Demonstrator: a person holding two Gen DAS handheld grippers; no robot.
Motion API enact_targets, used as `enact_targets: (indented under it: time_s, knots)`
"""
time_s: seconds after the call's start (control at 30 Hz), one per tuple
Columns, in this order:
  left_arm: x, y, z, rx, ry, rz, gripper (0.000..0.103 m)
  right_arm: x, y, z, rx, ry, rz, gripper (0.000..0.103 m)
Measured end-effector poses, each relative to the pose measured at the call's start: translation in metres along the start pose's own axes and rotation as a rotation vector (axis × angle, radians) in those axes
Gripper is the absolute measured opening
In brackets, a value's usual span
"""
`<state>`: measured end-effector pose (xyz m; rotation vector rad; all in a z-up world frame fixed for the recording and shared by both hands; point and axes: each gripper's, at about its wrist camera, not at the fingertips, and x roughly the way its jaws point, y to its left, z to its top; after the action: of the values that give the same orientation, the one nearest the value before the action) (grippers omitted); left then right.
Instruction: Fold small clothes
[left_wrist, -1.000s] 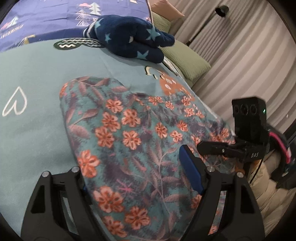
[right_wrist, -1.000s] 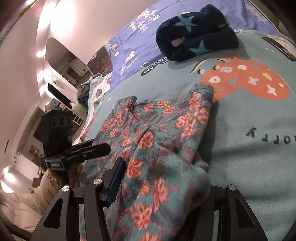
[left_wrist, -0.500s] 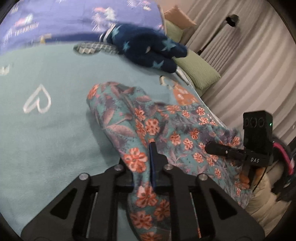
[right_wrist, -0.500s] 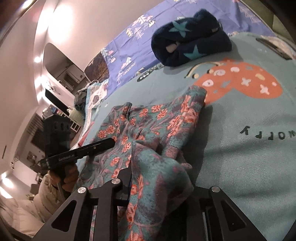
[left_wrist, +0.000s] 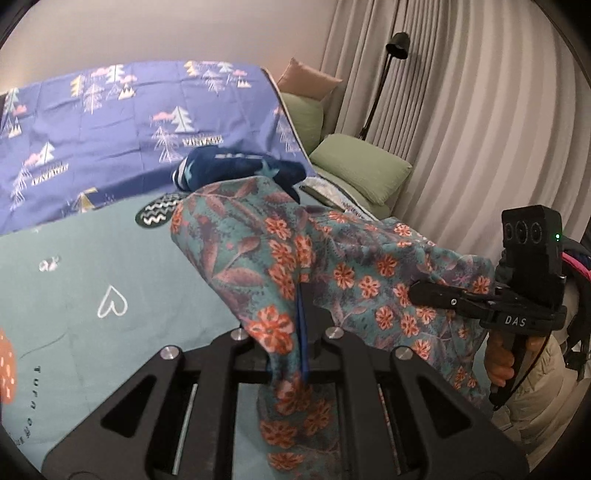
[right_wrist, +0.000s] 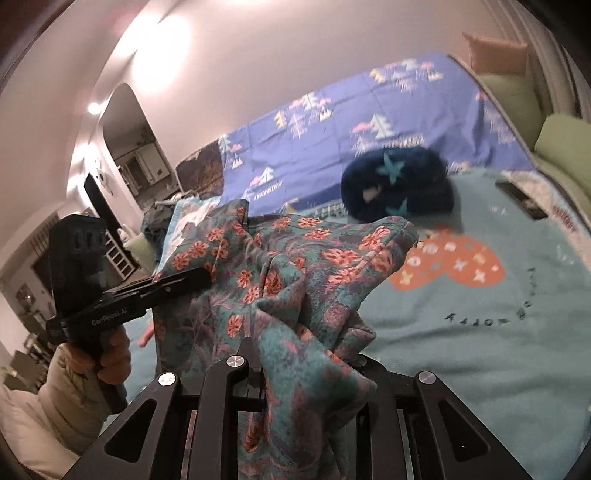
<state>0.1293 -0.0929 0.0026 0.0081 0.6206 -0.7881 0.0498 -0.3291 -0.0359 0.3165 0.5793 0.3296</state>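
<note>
**Both grips on, garment lifted off the bed**

A second ago your two hand-held grippers stood wide over the floral garment as it lay flat on the teal blanket. Now both are clamped on it and raised. Your left hand-held gripper (left_wrist: 301, 332) is pinched narrow on one fold of the near edge; your right hand-held gripper (right_wrist: 258, 362) is nipped on another, further along the same edge. That means the pick-up is done and the fold itself can begin, probably by carrying the held edge over toward the far side.

The floral garment (left_wrist: 332, 266) hangs between your grippers above the teal blanket (left_wrist: 92, 266), bunched and sagging, not spread. It is thick, fleecy cloth, teal with orange flowers and purple leaves. Beyond it on the blanket sits the dark blue star-print bundle (right_wrist: 399, 181), well apart from your grips.
</note>
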Motion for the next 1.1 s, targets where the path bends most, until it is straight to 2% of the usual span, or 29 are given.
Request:
enact_targets:
  time_s: [0.27,0.47,0.57,0.87,1.1]
  knots:
    - [-0.04,-0.026,0.02,0.069,-0.081,0.012,0.011,-0.052,0.034,0.015,-0.047,-0.122,-0.05,0.02]
    - [-0.069,-0.046,0.061,0.145,-0.154,0.052,0.011,-0.089,0.064,0.042,-0.109,-0.219,-0.086,0.02]
    - [-0.084,-0.062,0.085,0.201,-0.196,0.092,0.011,-0.106,0.078,0.064,-0.133,-0.263,-0.101,0.02]
    - [-0.131,-0.094,0.171,0.279,-0.313,0.164,0.011,-0.16,0.116,0.152,-0.196,-0.38,-0.133,0.02]
    - [-0.133,-0.117,0.241,0.342,-0.341,0.257,0.011,-0.175,0.127,0.217,-0.185,-0.418,-0.15,0.02]
